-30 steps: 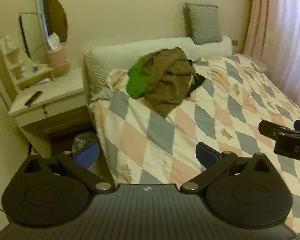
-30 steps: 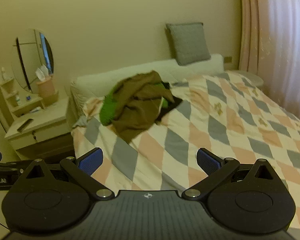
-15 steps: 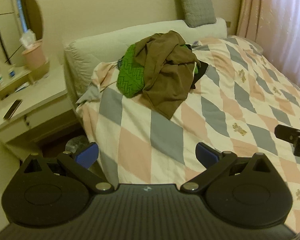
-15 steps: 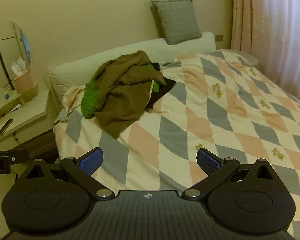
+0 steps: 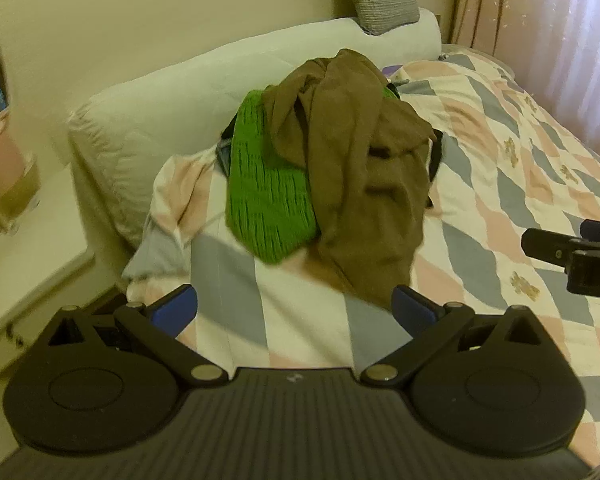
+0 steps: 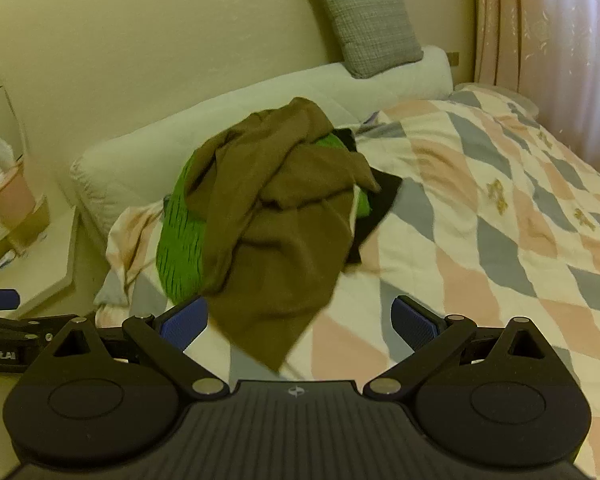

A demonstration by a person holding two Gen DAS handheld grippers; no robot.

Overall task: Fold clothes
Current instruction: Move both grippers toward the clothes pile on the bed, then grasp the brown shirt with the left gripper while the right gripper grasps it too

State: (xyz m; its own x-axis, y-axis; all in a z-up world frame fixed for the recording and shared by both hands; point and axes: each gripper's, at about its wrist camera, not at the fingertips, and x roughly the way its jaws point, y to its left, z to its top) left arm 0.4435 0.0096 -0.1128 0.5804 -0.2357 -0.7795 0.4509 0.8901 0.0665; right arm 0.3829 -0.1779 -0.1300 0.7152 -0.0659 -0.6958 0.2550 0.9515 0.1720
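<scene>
A heap of clothes lies at the head end of the bed: a brown garment (image 5: 360, 168) (image 6: 276, 216) draped over a green knitted one (image 5: 266, 200) (image 6: 178, 252), with a black piece (image 6: 380, 200) under its right side. My left gripper (image 5: 294, 308) is open just short of the heap, nothing between its blue pads. My right gripper (image 6: 300, 320) is open too, its fingers framing the brown garment's lower tip without touching it. Each gripper shows at the edge of the other's view.
The bed carries a quilt (image 6: 500, 240) of pink, grey and cream diamonds. A long white bolster (image 5: 160, 112) and a grey cushion (image 6: 368, 20) stand against the wall. A bedside table (image 5: 28, 248) with a pink tissue box is left; curtains (image 6: 560, 60) hang right.
Both grippers have moved forward toward the clothes heap, which now looks much larger and lies just past the fingertips. Both stay open.
</scene>
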